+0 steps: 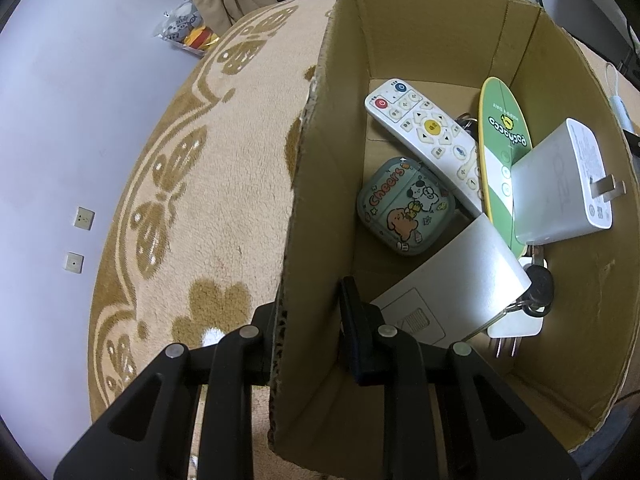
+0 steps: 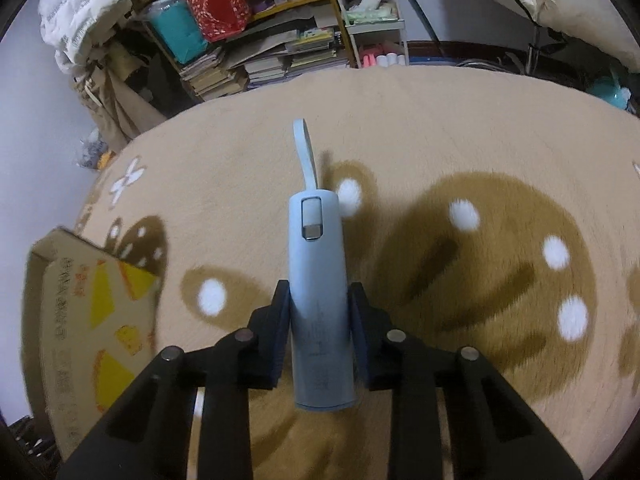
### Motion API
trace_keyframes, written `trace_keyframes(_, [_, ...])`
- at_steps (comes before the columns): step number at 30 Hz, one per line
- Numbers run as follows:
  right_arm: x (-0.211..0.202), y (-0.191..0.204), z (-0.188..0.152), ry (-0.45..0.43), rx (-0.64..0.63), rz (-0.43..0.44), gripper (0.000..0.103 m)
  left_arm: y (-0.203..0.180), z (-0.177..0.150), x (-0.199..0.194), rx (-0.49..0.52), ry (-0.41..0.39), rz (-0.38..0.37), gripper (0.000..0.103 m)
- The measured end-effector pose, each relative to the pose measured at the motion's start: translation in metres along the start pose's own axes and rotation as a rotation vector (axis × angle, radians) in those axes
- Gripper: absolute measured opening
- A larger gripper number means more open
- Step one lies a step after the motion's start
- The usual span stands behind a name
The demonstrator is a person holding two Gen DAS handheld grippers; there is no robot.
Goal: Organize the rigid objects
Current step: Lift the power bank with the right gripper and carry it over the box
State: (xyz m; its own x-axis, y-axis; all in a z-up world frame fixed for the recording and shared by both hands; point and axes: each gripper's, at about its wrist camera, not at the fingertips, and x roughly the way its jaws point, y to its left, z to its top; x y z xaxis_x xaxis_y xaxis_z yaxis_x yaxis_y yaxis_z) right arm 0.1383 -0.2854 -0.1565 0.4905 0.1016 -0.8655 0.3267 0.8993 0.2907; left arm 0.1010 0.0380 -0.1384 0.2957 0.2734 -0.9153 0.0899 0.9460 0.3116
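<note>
The left gripper (image 1: 316, 328) was clamped on the near wall of the cardboard box (image 1: 440, 28), one finger outside and one inside, steadying it on the patterned rug (image 1: 224, 184). The box already held a white remote (image 1: 420, 128), a cartoon tin (image 1: 404, 208), a green oval card (image 1: 502, 140), a white charger (image 1: 568, 188), a flat white device (image 1: 448, 280) and keys (image 1: 538, 288).

In the right wrist view, the right gripper (image 2: 320, 316) stood over a pale blue power bank (image 2: 318, 280) lying on the rug, its loop strap (image 2: 304, 148) pointing away. The jaws flanked the body closely on both sides and appeared to press on it. The box lay at the left edge of that view, well apart from the power bank.

Judgement: the step in hand was securing the power bank. The smooth rounded casing could slip, so the grip should be firm and square across the body before lifting. It should then be carried over the held wall and set into the free space inside, clear of the charger's prongs.
</note>
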Motion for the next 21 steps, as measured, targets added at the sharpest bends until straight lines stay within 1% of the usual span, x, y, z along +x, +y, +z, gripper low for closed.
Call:
trace_keyframes(4, [-0.015, 0.006, -0.003, -0.010, 0.010, 0.041, 0.030, 0.002, 0.000, 0.000, -0.008, 0.001, -0.009, 0.022])
trace_keyframes(7, [-0.034, 0.016, 0.000, -0.056, 0.008, 0.092, 0.030, 0.003, 0.000, 0.000, -0.005, 0.000, -0.006, 0.022])
trace_keyframes(10, [-0.056, 0.035, 0.006, -0.098, -0.028, 0.146, 0.030, 0.003, 0.000, -0.001, -0.003, -0.001, -0.004, 0.022])
trace_keyframes(13, [-0.074, 0.054, 0.006, -0.120, -0.068, 0.209, 0.030, 0.002, 0.000, 0.000, -0.003, -0.001, -0.004, 0.022])
trace_keyframes(18, [-0.093, 0.084, 0.000, -0.128, -0.117, 0.287, 0.030, 0.002, 0.000, 0.000, -0.001, -0.001, -0.002, 0.022])
trace_keyframes(21, [-0.096, 0.097, -0.005, -0.108, -0.132, 0.341, 0.030, 0.002, 0.000, -0.001, -0.002, -0.001, -0.003, 0.022])
